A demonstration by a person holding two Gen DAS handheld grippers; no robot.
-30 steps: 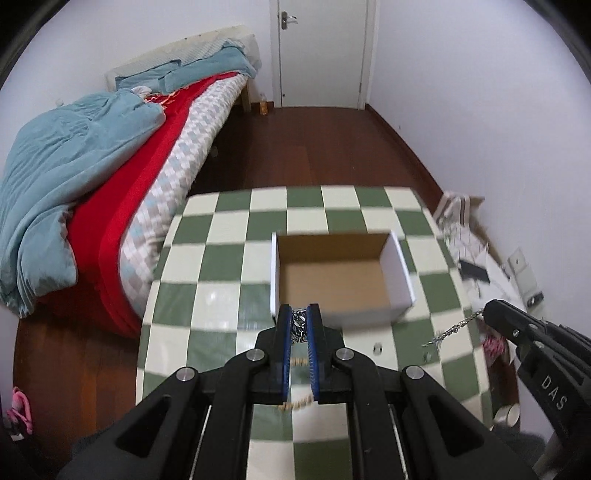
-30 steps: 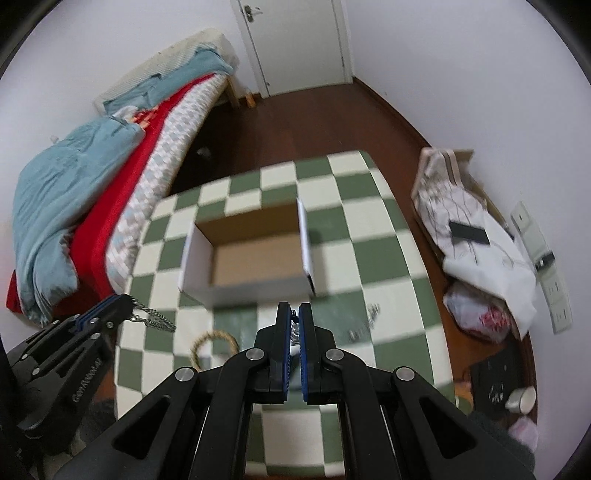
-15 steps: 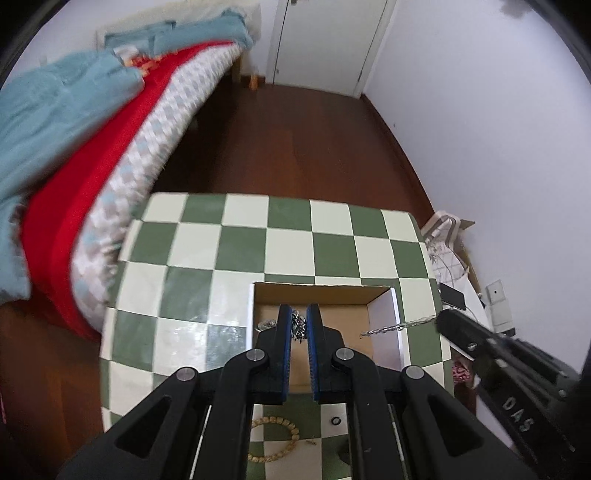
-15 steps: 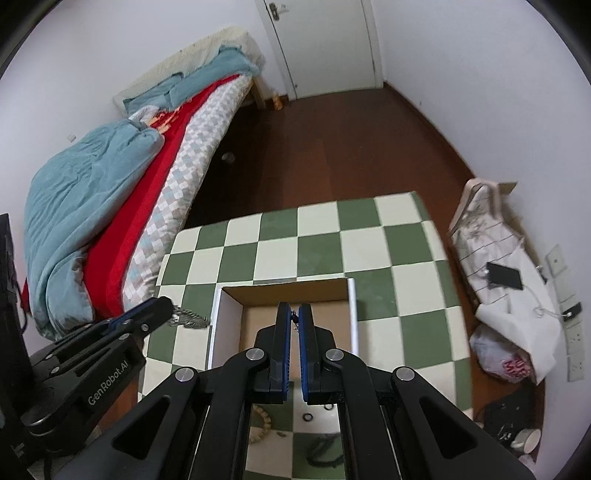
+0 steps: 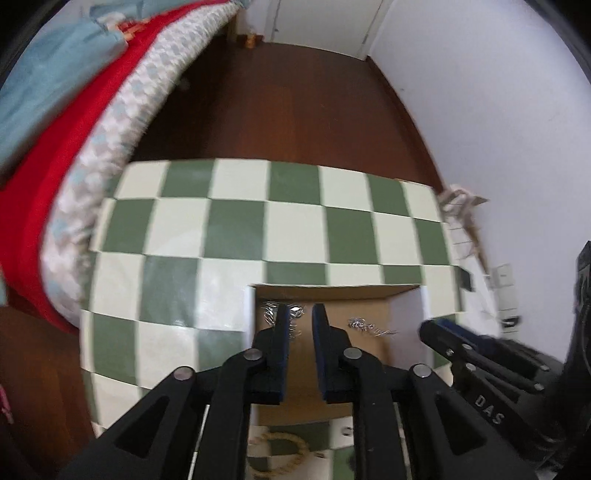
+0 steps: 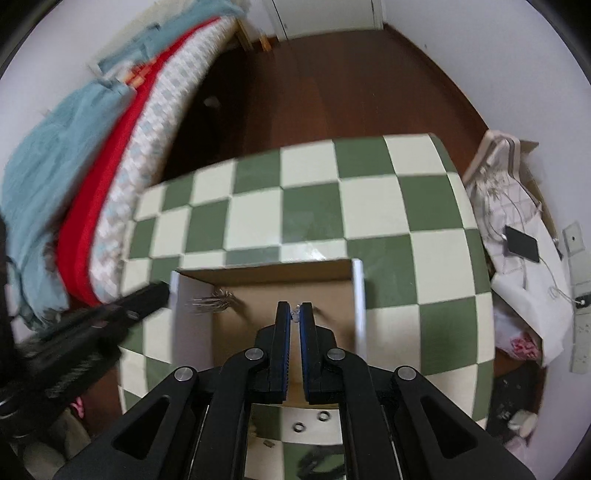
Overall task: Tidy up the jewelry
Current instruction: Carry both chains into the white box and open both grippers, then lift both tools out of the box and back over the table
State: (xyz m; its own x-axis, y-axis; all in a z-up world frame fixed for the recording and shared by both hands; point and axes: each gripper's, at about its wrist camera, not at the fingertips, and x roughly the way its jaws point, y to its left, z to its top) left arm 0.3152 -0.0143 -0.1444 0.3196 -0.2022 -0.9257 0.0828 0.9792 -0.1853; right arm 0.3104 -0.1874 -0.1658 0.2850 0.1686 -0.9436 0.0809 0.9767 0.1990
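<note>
Opening over the cardboard box [image 5: 369,295], left claw [image 5: 298,314] releasing silver chain [image 5: 291,314], right claw [image 6: 294,314] parting narrowly.

Both grippers point steeply down, side by side. The left gripper [image 5: 298,314] has its jaws opening, a clear gap showing between the pads. The right gripper [image 6: 294,313], at its 3 o'clock, is parting too, its gap narrower.

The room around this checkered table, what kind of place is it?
Most likely a bedroom in a home: an unmade bed with red and blue bedding beside the checkered table, a wooden floor, and a white door.
</note>
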